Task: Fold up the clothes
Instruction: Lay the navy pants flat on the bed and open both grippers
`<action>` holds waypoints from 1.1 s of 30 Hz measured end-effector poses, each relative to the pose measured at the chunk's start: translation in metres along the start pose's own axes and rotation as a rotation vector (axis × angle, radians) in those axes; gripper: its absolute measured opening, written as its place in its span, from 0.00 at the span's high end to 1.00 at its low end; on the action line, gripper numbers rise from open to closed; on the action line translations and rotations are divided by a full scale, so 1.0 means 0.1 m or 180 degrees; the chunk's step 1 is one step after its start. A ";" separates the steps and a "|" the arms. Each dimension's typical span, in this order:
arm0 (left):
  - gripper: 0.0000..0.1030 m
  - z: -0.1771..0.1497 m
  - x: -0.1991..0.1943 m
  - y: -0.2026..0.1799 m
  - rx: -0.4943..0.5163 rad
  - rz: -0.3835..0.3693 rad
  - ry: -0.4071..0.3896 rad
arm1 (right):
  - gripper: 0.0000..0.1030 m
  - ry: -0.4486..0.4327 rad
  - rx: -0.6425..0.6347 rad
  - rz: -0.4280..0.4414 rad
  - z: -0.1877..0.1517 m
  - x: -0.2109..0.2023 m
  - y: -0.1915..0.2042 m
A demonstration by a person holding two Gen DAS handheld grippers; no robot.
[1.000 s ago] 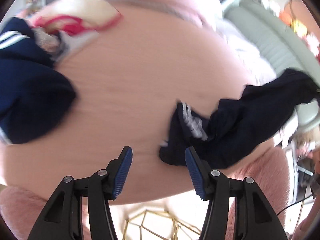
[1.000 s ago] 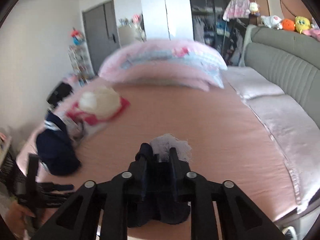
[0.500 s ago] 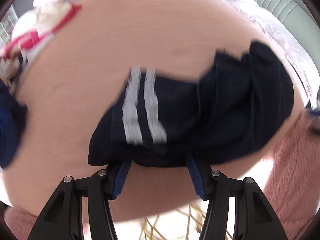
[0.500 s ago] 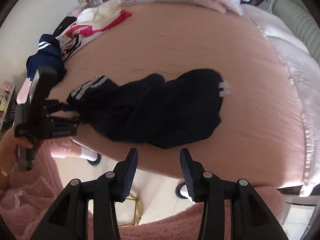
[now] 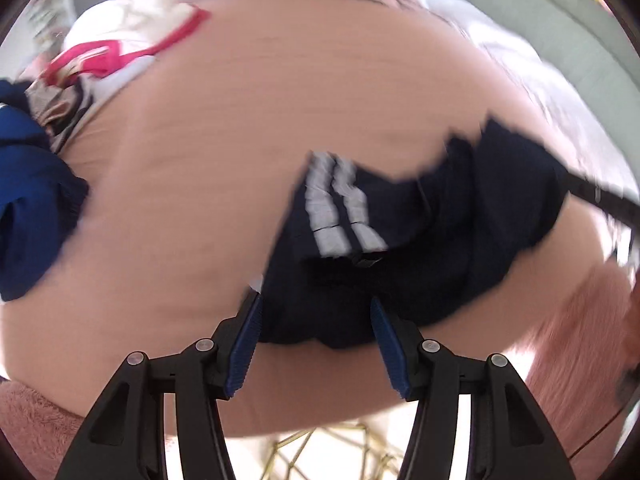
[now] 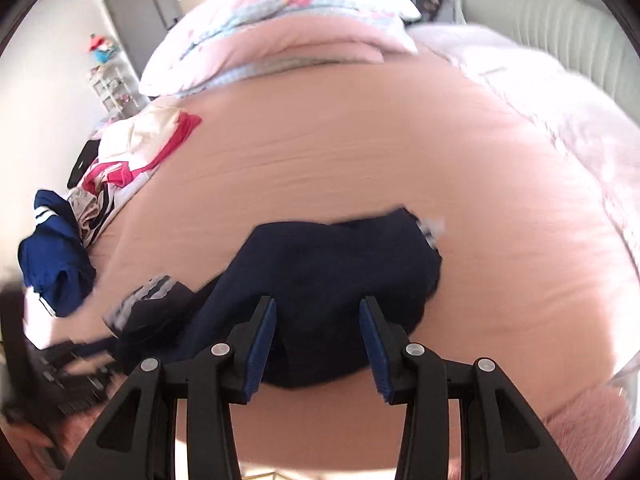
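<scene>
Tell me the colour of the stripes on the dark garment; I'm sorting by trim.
White, two side by side on the navy garment; the stripes show best in the left wrist view.

no readable text, labels, brands, numbers or signs

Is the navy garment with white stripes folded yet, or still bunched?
Still bunched: the navy garment lies rumpled on the pink bedsheet, striped edge twisted aside.

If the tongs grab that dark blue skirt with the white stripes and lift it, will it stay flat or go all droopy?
Probably droopy. The dark blue skirt already lies bunched and creased on the pink bed, so it looks soft, not stiff. Grabbed at one edge, the rest would likely hang down. It looks thin, so it is probably light, and it should not roll or slide away.
</scene>
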State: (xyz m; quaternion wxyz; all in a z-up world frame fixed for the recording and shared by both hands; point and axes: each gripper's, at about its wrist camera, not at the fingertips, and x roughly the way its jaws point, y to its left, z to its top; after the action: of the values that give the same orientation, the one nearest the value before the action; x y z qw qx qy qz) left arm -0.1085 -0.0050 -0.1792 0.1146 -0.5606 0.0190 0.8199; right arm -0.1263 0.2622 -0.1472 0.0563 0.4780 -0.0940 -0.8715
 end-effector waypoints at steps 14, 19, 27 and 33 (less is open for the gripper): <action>0.75 -0.17 0.27 -0.07 0.0354 0.0175 -0.0180 | 0.62 0.0585 0.0023 0.0197 -0.15 0.47 -0.10; 0.90 -0.09 0.00 0.00 0.0157 -0.0219 -0.0456 | 0.80 0.0308 -0.0127 0.0348 0.04 0.35 0.06; 0.90 0.37 -0.29 0.18 -0.0097 0.0042 -0.1072 | 0.80 -0.0316 -0.0264 0.0249 0.38 -0.21 0.40; 0.89 0.17 -0.36 0.10 -0.0119 -0.0040 -0.0754 | 0.80 -0.0190 -0.0035 0.0286 0.25 -0.32 0.28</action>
State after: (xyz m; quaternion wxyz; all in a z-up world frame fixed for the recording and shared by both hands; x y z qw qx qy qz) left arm -0.1138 -0.0184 -0.1405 0.1107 -0.4620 -0.0134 0.8799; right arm -0.1306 0.2433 -0.1016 0.0952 0.4467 -0.1122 -0.8825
